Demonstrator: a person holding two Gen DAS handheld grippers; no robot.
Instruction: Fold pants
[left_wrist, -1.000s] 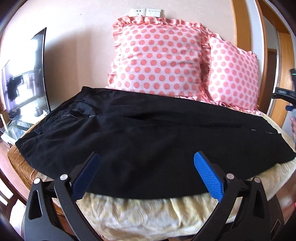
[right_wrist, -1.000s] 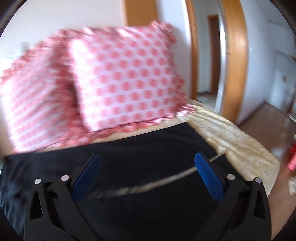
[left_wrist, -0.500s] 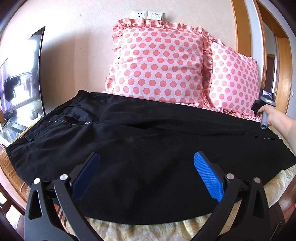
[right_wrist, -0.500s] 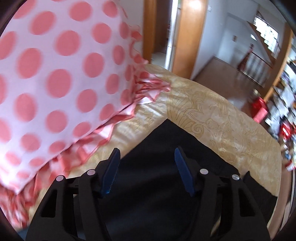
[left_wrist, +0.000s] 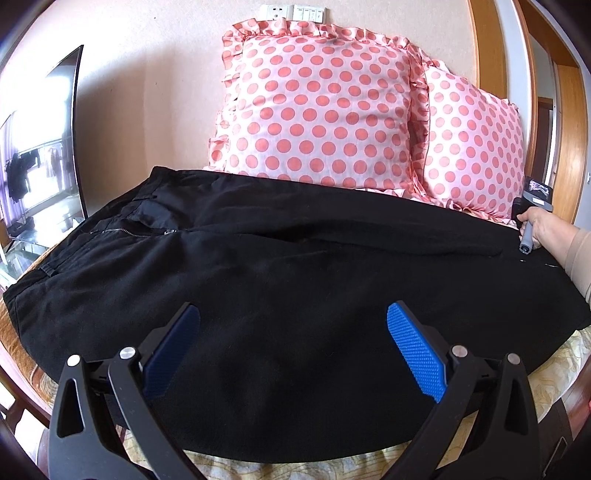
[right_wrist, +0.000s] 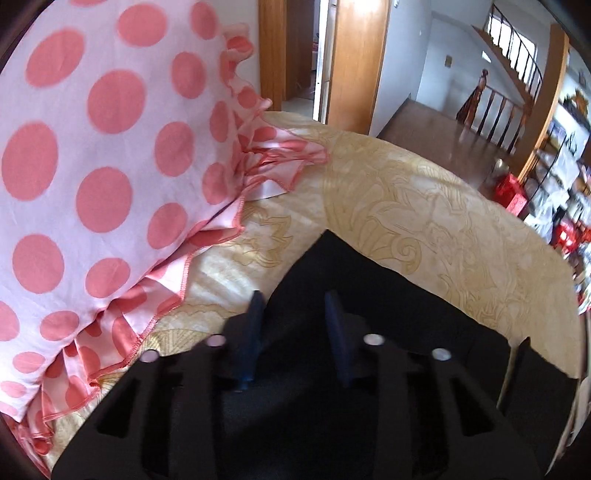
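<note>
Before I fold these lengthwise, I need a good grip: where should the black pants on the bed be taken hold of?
Take the black pants at the far leg-hem corner, coming from above: the corner lies flat and bare on the yellow patterned bedspread, beside the pink polka-dot pillow. The right claw, just narrowing, already straddles it.

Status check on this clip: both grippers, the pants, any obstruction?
Left gripper open above black pants. Right gripper jaws closing at the hem corner, grip unconfirmed. Polka-dot pillow close beside, not blocking.

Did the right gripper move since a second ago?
Yes. The right gripper swung down toward the pants hem corner beside the polka-dot pillow, which now looms larger. Its jaws have just been closing around the fabric.
</note>
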